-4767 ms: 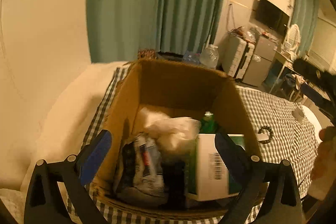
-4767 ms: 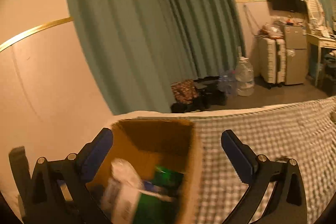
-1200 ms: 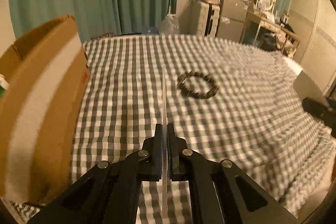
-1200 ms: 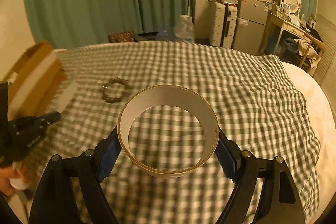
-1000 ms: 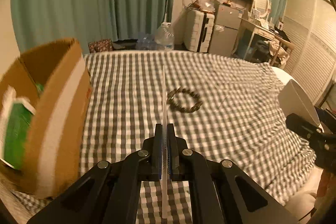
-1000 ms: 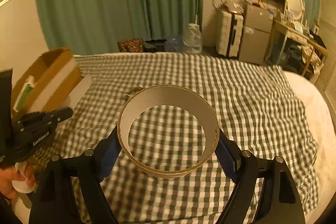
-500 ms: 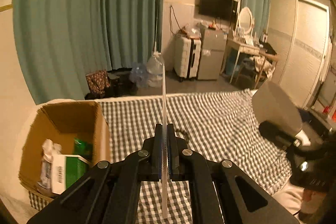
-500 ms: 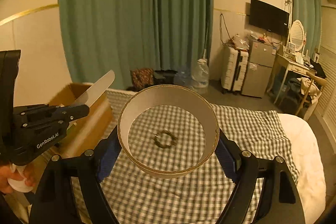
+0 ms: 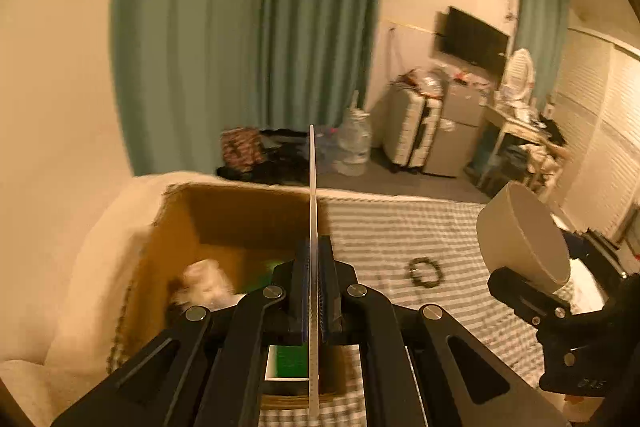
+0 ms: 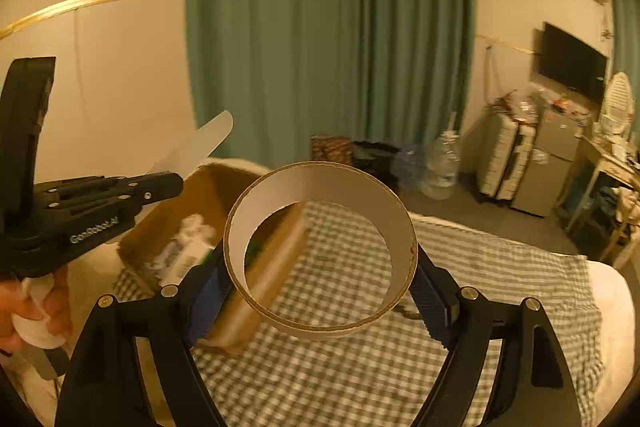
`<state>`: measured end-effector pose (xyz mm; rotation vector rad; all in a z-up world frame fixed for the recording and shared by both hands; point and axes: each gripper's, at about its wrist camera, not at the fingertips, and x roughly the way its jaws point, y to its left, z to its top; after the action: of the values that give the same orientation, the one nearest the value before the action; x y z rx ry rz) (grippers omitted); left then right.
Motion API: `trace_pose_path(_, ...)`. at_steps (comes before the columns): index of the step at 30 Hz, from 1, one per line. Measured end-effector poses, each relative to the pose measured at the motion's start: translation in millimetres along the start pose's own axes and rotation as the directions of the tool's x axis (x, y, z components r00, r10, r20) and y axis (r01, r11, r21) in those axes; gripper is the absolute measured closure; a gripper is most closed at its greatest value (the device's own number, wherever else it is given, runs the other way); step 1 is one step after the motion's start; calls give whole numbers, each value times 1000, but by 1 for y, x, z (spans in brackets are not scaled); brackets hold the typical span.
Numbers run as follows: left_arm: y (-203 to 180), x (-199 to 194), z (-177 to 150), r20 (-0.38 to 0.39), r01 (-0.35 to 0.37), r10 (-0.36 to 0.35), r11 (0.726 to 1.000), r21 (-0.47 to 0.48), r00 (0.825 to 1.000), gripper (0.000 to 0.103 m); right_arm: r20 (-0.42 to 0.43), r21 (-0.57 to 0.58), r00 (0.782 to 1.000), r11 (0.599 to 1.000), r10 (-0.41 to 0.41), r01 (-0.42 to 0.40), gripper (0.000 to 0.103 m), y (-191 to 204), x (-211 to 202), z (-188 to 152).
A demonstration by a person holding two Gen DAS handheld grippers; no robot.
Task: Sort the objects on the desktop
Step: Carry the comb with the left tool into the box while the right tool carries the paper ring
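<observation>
My left gripper (image 9: 313,291) is shut on a thin white plastic strip (image 9: 313,195), seen edge-on, held above the open cardboard box (image 9: 224,223). The strip also shows in the right wrist view (image 10: 196,147), beyond the left gripper (image 10: 160,183). My right gripper (image 10: 320,291) is shut on a cardboard tape ring (image 10: 320,187), held in the air to the right of the box (image 10: 216,187); the ring also shows in the left wrist view (image 9: 516,239). A dark bead bracelet (image 9: 424,270) lies on the checked cloth (image 9: 400,227).
The box holds a green-and-white carton (image 9: 288,363) and a white crumpled bag (image 9: 204,287). Green curtains (image 10: 328,27), a water jug (image 10: 440,171), suitcases (image 10: 508,163) and a desk stand beyond the bed.
Both grippers have swung left toward the box. The box now lies under the left gripper's strip, and the ring has moved closer to the box's right wall.
</observation>
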<state>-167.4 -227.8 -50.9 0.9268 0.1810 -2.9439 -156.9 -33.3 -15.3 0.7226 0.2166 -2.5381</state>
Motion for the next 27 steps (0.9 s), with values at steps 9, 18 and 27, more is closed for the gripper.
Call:
trace_pose_path(9,73,44,-49,-86,-58,50,994,-90,995,100,-95,-36,993,996,74,-77,21,69,86,1)
trace_pose_path(18,86,47,-69,-87,-83,77,994,-72,993,8,-67,22,990,993,121,-120,4,81,123,17)
trace_pose_path(27,83,29,-65,-101,-25,8,985,-173,995,5,-8,70,994,992,107,-106,4,68,99,21)
